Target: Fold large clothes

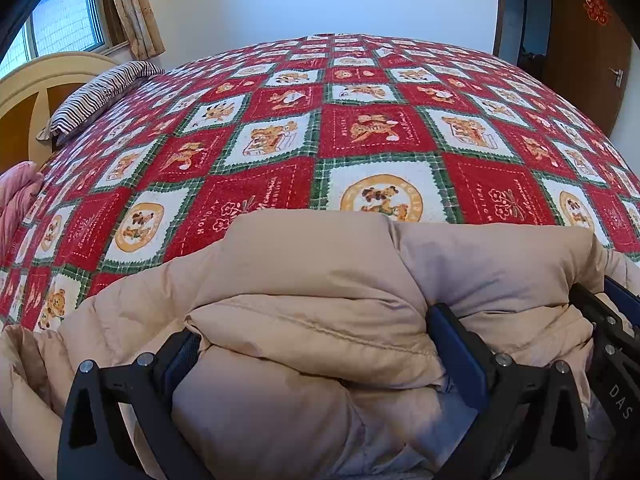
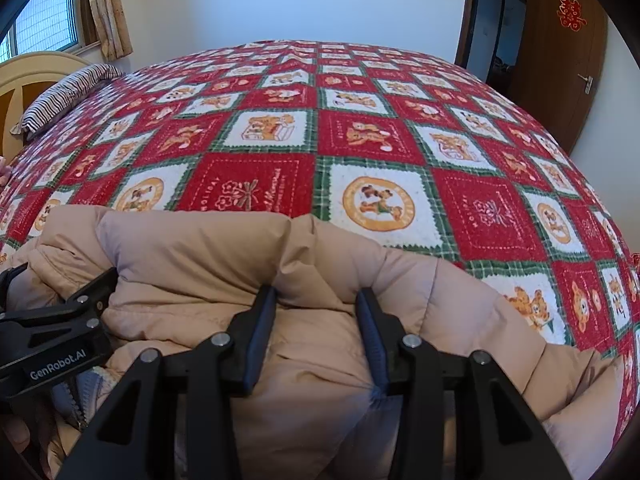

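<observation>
Right now the puffy beige coat [image 1: 304, 320] fills the lower half of both views, bunched in thick layers at the near edge of the bed [image 1: 360, 132]. The left tool [image 1: 320, 352] has its fingers spread wide around a fat fold of it; the right tool [image 2: 316, 332] is narrower, its pads pressing a ridge of the padding, seemingly pinching it. Both tools sit side by side on the coat, the left one showing at the lower left of the right view. The coat's long axis runs left to right across both tools, so the fold probably goes forward, toward the open quilt in the upper frame.
</observation>
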`<action>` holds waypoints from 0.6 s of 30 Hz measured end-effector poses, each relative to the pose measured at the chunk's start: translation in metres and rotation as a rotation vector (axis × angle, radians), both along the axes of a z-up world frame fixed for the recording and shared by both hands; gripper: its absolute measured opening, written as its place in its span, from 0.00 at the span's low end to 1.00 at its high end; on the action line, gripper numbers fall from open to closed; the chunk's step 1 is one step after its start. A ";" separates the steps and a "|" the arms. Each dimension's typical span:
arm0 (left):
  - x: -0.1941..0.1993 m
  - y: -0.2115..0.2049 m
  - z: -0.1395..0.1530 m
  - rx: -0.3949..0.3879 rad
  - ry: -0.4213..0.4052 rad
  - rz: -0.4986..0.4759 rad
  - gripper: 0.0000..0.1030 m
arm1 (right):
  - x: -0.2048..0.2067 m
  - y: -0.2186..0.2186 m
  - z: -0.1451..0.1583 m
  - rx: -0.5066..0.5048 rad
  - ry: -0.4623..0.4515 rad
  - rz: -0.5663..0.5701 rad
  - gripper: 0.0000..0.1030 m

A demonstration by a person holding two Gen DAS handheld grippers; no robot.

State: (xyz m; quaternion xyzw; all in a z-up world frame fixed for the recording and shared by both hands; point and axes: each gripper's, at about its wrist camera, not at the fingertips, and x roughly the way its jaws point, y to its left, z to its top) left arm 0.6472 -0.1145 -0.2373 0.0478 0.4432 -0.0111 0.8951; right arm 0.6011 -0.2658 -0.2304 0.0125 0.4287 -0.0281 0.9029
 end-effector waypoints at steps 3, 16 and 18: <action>0.000 -0.001 0.000 0.008 0.000 0.000 0.99 | 0.001 -0.001 0.000 0.005 0.001 -0.001 0.45; -0.109 0.071 0.097 -0.061 -0.090 -0.054 0.99 | -0.100 -0.040 0.054 0.083 -0.019 -0.011 0.74; -0.152 0.087 0.090 -0.011 -0.088 -0.064 0.99 | -0.137 -0.047 0.050 0.113 0.012 -0.021 0.74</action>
